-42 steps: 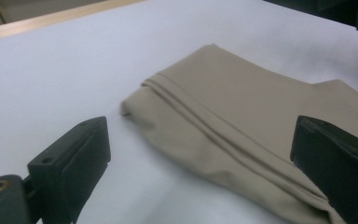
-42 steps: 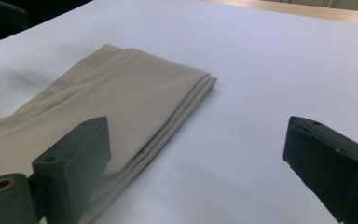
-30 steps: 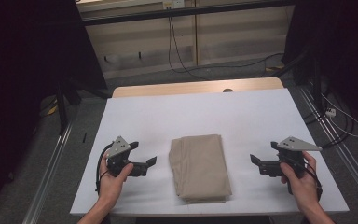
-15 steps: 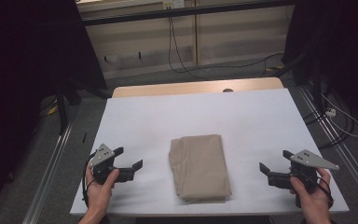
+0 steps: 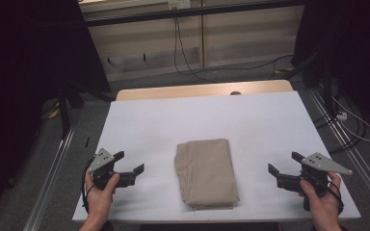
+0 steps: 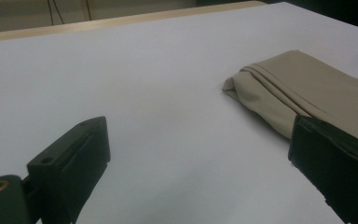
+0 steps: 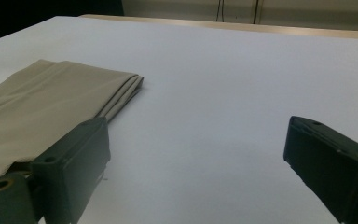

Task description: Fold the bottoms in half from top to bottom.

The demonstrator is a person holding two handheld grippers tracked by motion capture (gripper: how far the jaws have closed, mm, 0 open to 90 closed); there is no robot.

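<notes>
A folded beige cloth (image 5: 206, 172) lies flat near the front middle of the white table (image 5: 212, 120). My left gripper (image 5: 129, 162) is held open over the front left of the table, well left of the cloth, with nothing between its jaws. My right gripper (image 5: 285, 163) stands open at the front right, apart from the cloth, also empty. In the left gripper view the cloth (image 6: 303, 93) lies ahead to the right, partly behind the right jaw. In the right gripper view the cloth (image 7: 46, 107) lies to the left, behind the left jaw.
A bare wooden strip (image 5: 202, 91) runs along the table's far edge. Cables (image 5: 188, 53) trail on the floor beyond it, and more cables (image 5: 351, 120) lie at the right. Metal rails (image 5: 53, 178) flank the table on both sides.
Both grippers have drawn back toward the front edge and outward, away from the cloth. The cloth has not moved.
</notes>
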